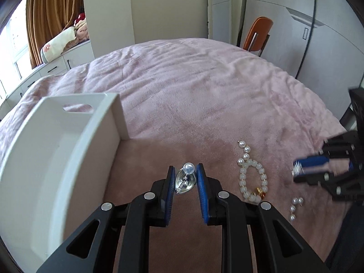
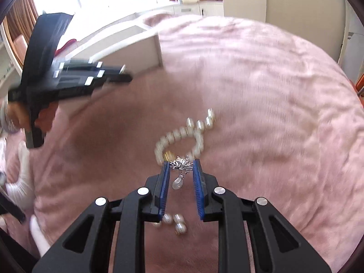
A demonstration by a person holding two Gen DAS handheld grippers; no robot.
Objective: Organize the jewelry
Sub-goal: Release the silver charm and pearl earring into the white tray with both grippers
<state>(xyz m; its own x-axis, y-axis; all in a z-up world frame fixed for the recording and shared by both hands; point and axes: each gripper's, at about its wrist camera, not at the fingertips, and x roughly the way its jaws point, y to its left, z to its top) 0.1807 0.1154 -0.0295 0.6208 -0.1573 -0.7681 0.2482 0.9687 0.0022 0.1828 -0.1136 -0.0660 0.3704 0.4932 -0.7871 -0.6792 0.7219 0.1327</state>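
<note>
My left gripper (image 1: 186,170) is shut on a silver teardrop earring (image 1: 184,183) with a clear round stopper, held above the pink blanket just right of the white tray (image 1: 68,141). My right gripper (image 2: 181,166) is shut on a silver leaf-shaped earring (image 2: 181,165) with a pearl drop hanging from it. That gripper shows blurred at the right edge of the left wrist view (image 1: 300,170). A pearl bracelet (image 1: 251,177) (image 2: 182,138) with a gold bead lies on the blanket between the two grippers. A small pearl piece (image 1: 294,207) (image 2: 176,224) lies nearer me.
The pink plush blanket (image 1: 193,86) covers the whole bed. An orange chair (image 1: 257,34) stands beyond the far edge, with wardrobe doors behind it. White drawers, a brown curtain and a pillow sit by the window at far left. A person's hand (image 2: 16,113) holds the left gripper.
</note>
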